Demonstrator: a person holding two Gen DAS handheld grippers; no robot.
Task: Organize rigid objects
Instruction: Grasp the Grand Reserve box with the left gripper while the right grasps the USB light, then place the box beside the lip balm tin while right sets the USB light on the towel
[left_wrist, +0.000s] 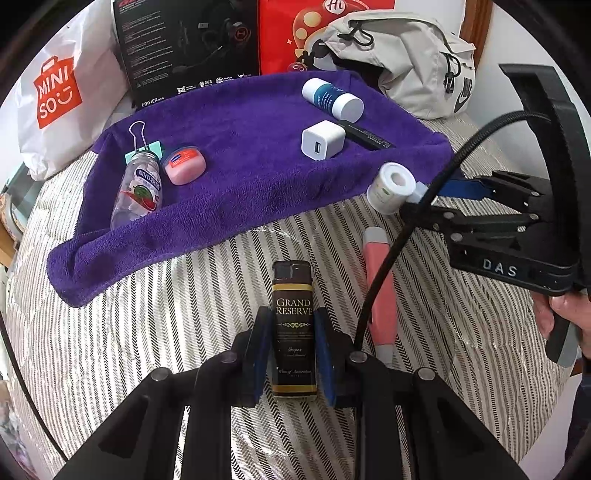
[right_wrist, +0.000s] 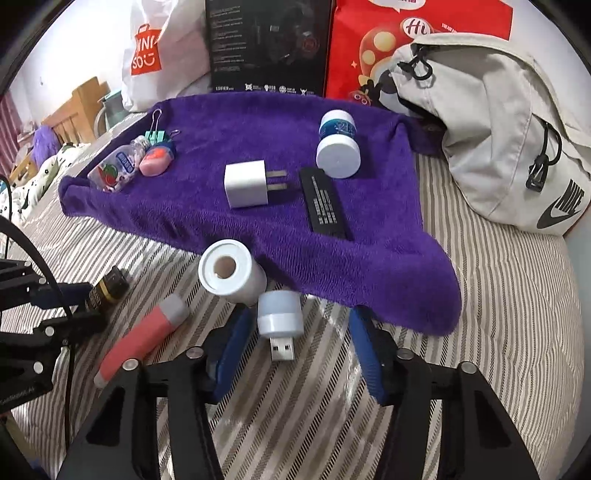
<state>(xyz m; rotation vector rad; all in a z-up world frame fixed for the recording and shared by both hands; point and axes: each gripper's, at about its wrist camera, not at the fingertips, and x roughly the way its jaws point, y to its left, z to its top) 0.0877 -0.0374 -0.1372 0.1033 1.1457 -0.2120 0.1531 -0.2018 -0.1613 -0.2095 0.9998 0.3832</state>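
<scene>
My left gripper (left_wrist: 291, 354) is shut on a dark "Grand Reserve" lighter (left_wrist: 294, 328), its blue pads pressed to both sides, low over the striped bed. My right gripper (right_wrist: 299, 317) stands open around a small white USB light (right_wrist: 279, 317) lying on the bed. A white roll (right_wrist: 229, 269) lies just beyond it and a pink tube (right_wrist: 144, 332) to its left. On the purple towel (right_wrist: 351, 266) lie a white charger (right_wrist: 245, 184), a blue-and-white bottle (right_wrist: 338, 144), a black flat strip (right_wrist: 325, 201), a clear bottle (right_wrist: 116, 170), a pink tin (right_wrist: 157, 158) and a binder clip (right_wrist: 157, 129).
A grey backpack (right_wrist: 498, 129) sits at the towel's right. Behind the towel stand a red bag (right_wrist: 369, 44), a black box (right_wrist: 266, 44) and a white Miniso bag (right_wrist: 155, 51). A person's hand (left_wrist: 565, 314) holds the right gripper. A black cable (left_wrist: 406, 229) crosses above the pink tube.
</scene>
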